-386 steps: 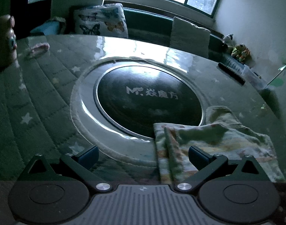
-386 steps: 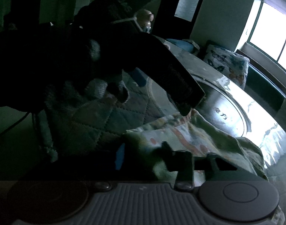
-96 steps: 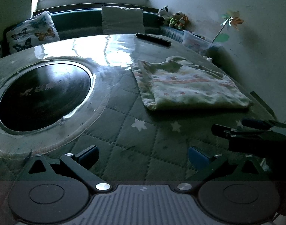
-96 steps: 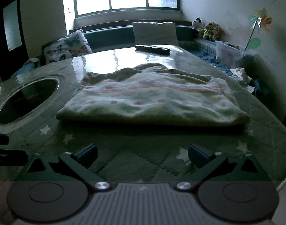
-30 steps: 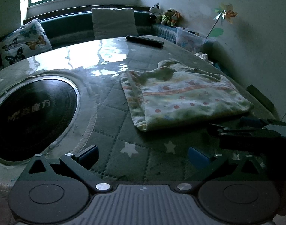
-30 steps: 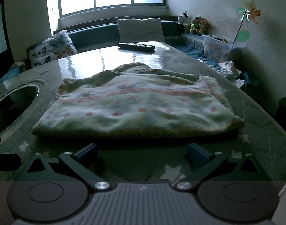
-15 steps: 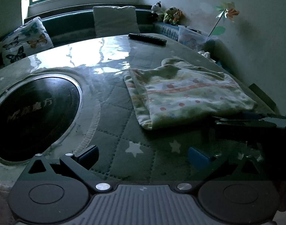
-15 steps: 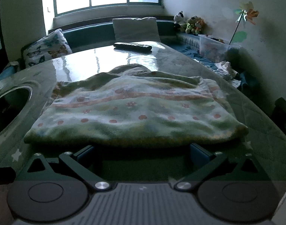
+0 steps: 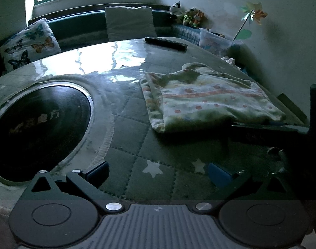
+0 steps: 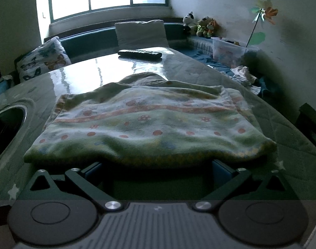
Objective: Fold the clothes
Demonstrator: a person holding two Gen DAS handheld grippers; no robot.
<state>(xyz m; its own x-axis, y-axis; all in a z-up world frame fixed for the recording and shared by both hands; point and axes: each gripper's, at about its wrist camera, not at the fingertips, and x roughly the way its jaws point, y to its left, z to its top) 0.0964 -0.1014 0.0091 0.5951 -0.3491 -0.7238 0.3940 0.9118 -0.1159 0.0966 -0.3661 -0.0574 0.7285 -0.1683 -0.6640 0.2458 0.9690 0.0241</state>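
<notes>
Right claw [image 10: 156,169] sits low at the near edge of the folded garment [image 10: 149,124], its jaws spread wide with the blue-padded tips tucked partly under the overhanging hem, gripping nothing that I can see. My left claw [image 9: 158,173] is just as wide and empty, hovering over the quilted table [image 9: 124,124] off to the garment's left, near the dark round inset [image 9: 37,128]. From that side I can see the right claw [image 9: 265,125] as a dark bar pressed against the cloth's near edge. The garment itself lies on the right half of the table as a squarish, layered pad with a doubled edge on its left side and a rumpled collar-like lump at the far end; whether it wants one more fold or is already as it should be, I cannot settle from here. My worry is the stack: if I close on the hem now I may pinch only the top layer, and any lift would peel the fold open. Pushing further along the slick table cover could also shove the whole pad toward the remote [image 10: 140,54], bunching it up.
</notes>
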